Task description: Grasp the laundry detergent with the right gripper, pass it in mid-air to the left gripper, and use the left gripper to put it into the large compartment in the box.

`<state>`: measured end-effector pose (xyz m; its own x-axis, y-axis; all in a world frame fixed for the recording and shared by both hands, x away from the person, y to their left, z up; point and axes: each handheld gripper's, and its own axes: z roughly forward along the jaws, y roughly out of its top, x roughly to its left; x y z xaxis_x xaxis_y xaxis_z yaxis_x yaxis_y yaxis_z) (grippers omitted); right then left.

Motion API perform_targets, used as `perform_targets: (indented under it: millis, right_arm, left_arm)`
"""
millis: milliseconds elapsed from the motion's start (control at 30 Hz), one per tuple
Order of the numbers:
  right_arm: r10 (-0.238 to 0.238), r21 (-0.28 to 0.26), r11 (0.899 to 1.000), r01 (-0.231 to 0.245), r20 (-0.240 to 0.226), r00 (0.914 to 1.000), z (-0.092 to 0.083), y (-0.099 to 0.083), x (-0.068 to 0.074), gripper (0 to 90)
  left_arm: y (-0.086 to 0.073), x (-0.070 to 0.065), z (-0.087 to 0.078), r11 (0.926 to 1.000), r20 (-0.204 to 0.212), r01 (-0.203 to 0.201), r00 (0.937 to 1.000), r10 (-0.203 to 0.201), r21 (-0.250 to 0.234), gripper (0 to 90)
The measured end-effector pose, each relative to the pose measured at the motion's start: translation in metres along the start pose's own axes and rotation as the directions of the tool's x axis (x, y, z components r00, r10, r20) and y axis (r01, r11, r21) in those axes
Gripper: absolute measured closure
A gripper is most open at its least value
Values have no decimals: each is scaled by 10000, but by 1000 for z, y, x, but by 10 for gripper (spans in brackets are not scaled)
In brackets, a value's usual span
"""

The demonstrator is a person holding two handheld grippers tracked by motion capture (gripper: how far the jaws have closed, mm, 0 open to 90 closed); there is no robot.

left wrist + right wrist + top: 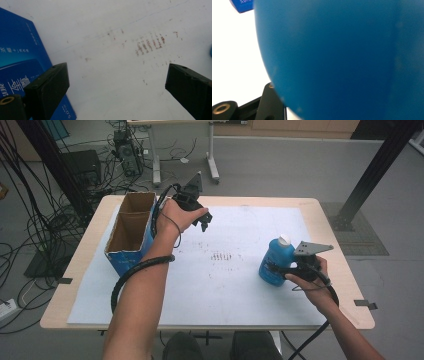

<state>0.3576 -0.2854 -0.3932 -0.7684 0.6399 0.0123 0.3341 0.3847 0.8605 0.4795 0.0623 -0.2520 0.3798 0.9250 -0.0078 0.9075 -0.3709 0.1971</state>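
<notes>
High view: open box, bottle gripped

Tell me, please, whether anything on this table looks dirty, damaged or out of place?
The white sheet has a cluster of short reddish-brown streaks and scattered specks near its middle, like scuffs or stains. The blue bottle stands upright in the right gripper, nothing spilled. The open cardboard box looks intact.

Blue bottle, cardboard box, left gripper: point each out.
blue bottle (273, 262), high view, on its body.
cardboard box (131, 237), high view, on its inner wall.
left gripper (117, 86), left gripper view, midway between its open jaws.
</notes>
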Motion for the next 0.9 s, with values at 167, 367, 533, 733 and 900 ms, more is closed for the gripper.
perform_targets:
  millis: [167, 367, 533, 733, 900]
  right_arm:
    - [11, 303, 9995, -7, -133, 9999, 2, 6, -2, 448]
    - [478, 941, 9947, -413, -673, 9966, 8, 25, -9, 448]
    - [460, 1102, 9933, -343, -1059, 9933, 15, 58, -13, 447]
    - [179, 1166, 9932, 17, -1664, 9859, 29, 106, -17, 446]
    - [-248, 1100, 9928, 483, -2057, 9783, 50, 150, -17, 445]
  left_arm:
    - [6, -1, -12, 9983, 28, -575, 9983, 575, -83, 59]
    - [10, 5, -38, 9836, 237, -1799, 9833, 1803, -155, 57]
    - [5, 8, -55, 9492, 100, -3142, 9494, 3140, 194, 56]
    - [0, 12, -82, 8959, 173, -4441, 8959, 4439, 77, 53]
    - [0, 15, -103, 8548, 211, -5189, 8545, 5190, -96, 52]
